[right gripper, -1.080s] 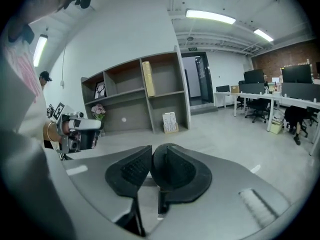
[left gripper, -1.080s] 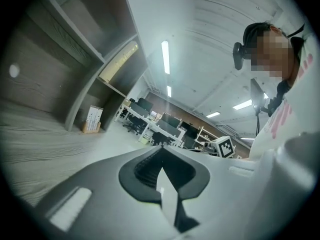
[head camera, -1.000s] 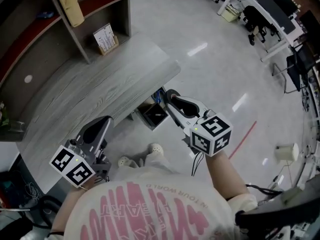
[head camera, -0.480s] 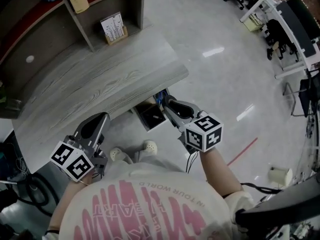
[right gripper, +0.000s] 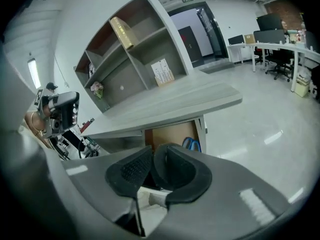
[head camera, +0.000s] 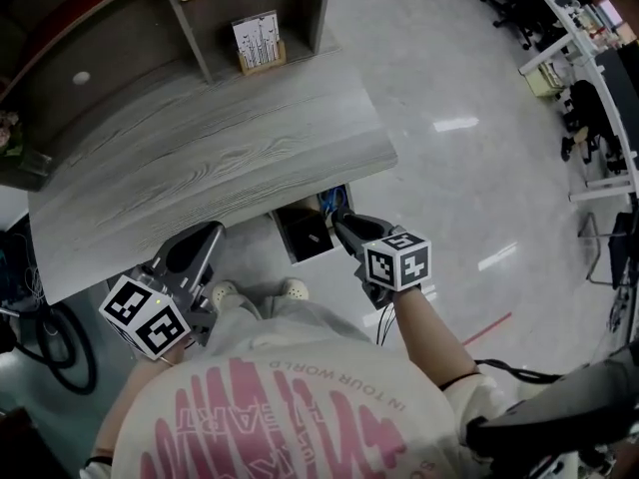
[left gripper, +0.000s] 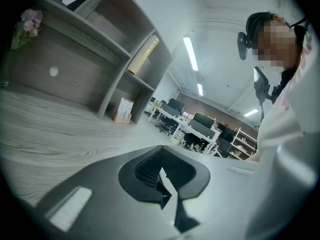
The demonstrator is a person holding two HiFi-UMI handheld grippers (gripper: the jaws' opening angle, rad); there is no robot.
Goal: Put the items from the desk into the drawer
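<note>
Lowered: your right gripper (head camera: 345, 225), jaws closed, empty, beside drawer (head camera: 305, 233); left gripper (head camera: 203, 238) closed, eight o'clock.

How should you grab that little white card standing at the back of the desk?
Probably pinch the card by its top edge, coming over the desk from its front: it stands upright and thin, with shelf walls beside it.

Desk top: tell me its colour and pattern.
The desk top is pale grey with a streaky wood grain, shown best in the head view.
</note>
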